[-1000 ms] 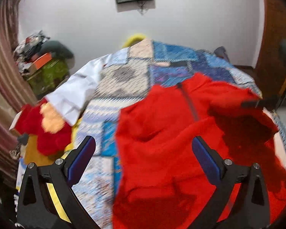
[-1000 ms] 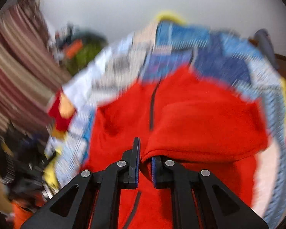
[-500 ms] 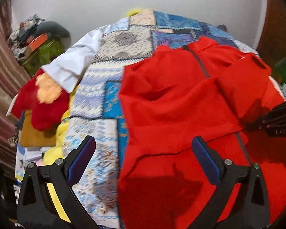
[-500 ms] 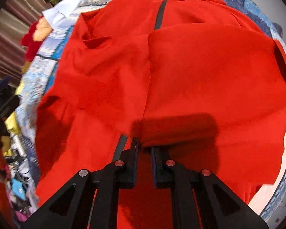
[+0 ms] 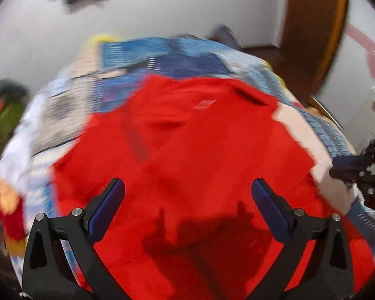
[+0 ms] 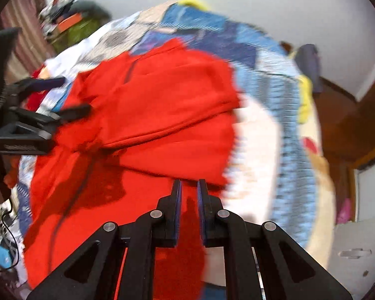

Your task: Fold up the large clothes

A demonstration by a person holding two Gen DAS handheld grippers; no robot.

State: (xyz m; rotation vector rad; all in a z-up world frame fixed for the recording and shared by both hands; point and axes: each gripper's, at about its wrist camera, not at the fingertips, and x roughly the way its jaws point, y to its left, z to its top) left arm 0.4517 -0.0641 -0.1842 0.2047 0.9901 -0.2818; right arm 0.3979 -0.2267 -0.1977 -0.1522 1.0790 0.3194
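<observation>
Red garment (image 5: 200, 137) beneath spread left tongs (image 5: 187, 200)

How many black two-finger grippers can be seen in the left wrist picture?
2. The black left gripper fills the bottom, wide open above the red fleece garment; the right gripper enters at the right edge. None seems hidden.

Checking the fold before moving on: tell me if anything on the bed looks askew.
The red garment lies crooked: its folded-over flap runs slanted, with a rumpled bunch near the zipper. The quilt shows nothing odd, though the frames are blurred.
</observation>
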